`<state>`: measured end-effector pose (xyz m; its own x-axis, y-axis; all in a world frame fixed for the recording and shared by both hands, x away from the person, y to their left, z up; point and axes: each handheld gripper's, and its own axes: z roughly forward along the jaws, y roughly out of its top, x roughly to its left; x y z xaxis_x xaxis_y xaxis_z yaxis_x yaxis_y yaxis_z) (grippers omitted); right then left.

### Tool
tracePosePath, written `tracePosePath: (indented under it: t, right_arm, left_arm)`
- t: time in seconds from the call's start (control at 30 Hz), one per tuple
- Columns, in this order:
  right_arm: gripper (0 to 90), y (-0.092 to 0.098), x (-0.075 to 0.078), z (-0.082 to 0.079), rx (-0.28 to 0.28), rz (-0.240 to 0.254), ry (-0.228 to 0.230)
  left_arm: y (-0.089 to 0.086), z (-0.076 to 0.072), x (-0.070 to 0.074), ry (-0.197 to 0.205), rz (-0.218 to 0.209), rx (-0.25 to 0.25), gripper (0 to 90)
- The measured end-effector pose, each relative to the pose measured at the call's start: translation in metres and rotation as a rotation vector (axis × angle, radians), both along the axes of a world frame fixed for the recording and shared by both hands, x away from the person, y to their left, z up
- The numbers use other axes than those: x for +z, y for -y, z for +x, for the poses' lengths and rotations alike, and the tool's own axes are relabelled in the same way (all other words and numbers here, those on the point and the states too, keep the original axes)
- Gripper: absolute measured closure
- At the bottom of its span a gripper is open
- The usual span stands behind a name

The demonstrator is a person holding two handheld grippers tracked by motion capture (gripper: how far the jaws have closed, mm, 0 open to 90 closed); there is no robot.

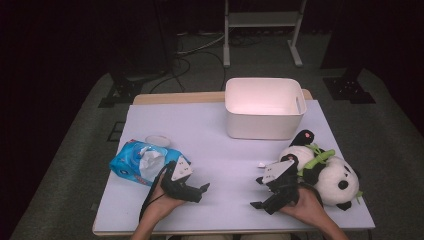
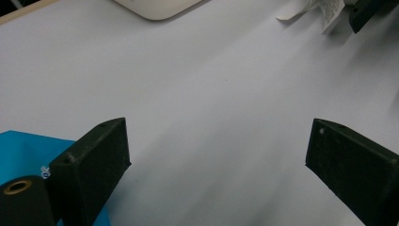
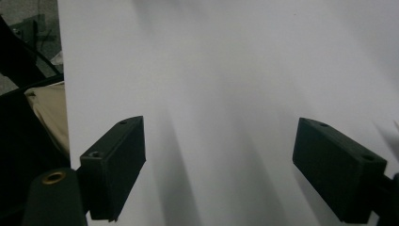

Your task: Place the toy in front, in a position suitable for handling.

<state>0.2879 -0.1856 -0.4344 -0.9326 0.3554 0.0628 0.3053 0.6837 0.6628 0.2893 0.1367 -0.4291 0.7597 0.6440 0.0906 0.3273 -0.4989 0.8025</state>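
Your right hand-held gripper (image 1: 259,192) sits released, empty, low on the bench (image 1: 220,150); the panda plush (image 1: 327,172) lies just right of it, long axis slanting toward the bin (image 1: 264,107). Left hand-held gripper (image 1: 197,187) also released, farther off.

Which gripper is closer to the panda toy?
Right. The right gripper sits just beside the panda toy, at its left flank. The left gripper is across the table, next to the blue tissue pack.
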Motion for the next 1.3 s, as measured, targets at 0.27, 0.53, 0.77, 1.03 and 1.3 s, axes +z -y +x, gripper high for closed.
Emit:
tracePosePath:
  t: [0.27,0.53,0.77,1.03,1.3]
  right_arm:
    - [16.5,-0.005,0.005,0.000,0.032,-0.005,0.004]
    - [16.6,-0.007,0.025,0.004,0.065,-0.021,-0.013]
    - [16.7,-0.006,0.052,0.008,0.092,-0.017,-0.017]
    - [16.9,-0.007,0.074,0.012,0.126,-0.045,-0.003]
    - [16.9,0.002,0.093,0.017,0.132,-0.087,0.004]
  left_arm:
    - [0.001,-0.002,0.000,0.007,0.015,-0.008,5.9]
    - [0.002,-0.002,-0.001,0.005,0.017,-0.013,5.9]
    - [0.001,-0.002,-0.002,0.004,0.008,-0.009,5.9]
    - [-0.001,-0.002,-0.001,0.003,0.022,-0.012,5.9]
    - [-0.001,-0.001,-0.003,0.005,0.028,-0.014,5.9]
